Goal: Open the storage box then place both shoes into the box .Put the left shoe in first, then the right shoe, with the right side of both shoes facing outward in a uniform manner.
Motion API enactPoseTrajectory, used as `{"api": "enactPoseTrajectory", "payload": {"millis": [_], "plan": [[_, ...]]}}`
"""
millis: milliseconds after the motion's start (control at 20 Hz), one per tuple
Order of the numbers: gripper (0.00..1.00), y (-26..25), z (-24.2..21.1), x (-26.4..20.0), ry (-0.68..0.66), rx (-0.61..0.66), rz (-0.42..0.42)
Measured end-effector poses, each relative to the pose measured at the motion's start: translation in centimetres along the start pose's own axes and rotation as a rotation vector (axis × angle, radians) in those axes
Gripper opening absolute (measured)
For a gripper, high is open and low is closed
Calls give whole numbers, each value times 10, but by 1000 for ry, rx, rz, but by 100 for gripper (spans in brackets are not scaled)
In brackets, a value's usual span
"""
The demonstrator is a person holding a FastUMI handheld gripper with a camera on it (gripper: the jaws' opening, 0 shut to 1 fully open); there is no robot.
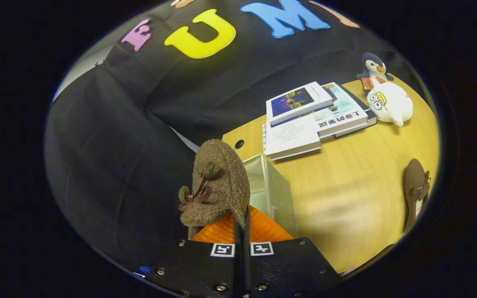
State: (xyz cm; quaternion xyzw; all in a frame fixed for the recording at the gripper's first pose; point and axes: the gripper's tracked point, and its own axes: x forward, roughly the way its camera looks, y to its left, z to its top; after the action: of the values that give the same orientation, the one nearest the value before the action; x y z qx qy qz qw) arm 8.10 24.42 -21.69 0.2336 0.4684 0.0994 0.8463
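Note:
My gripper (pixel 242 223) is shut on a brown fuzzy shoe (pixel 215 186), pinching its edge so the shoe stands up just ahead of the fingers, its little bow and pompoms toward the booth wall. Right behind the held shoe sits the pale open storage box (pixel 273 190) on the wooden table (pixel 358 194). The second brown shoe (pixel 415 190) lies on the table far off to the right of the fingers.
Beyond the box lies a stack of books (pixel 313 118). A white plush toy (pixel 389 103) and a small penguin toy (pixel 373 68) rest at the table's far right corner. A cable hole (pixel 239 144) is near the table's back edge.

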Motion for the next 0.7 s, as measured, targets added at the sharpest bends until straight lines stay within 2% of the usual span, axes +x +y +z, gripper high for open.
{"api": "enactPoseTrajectory", "payload": {"millis": [500,650,700], "plan": [[0,9,-79,98,135,-48,-156],[2,15,-95,105,173,-82,-159],[7,18,-99,111,175,-104,-144]]}}
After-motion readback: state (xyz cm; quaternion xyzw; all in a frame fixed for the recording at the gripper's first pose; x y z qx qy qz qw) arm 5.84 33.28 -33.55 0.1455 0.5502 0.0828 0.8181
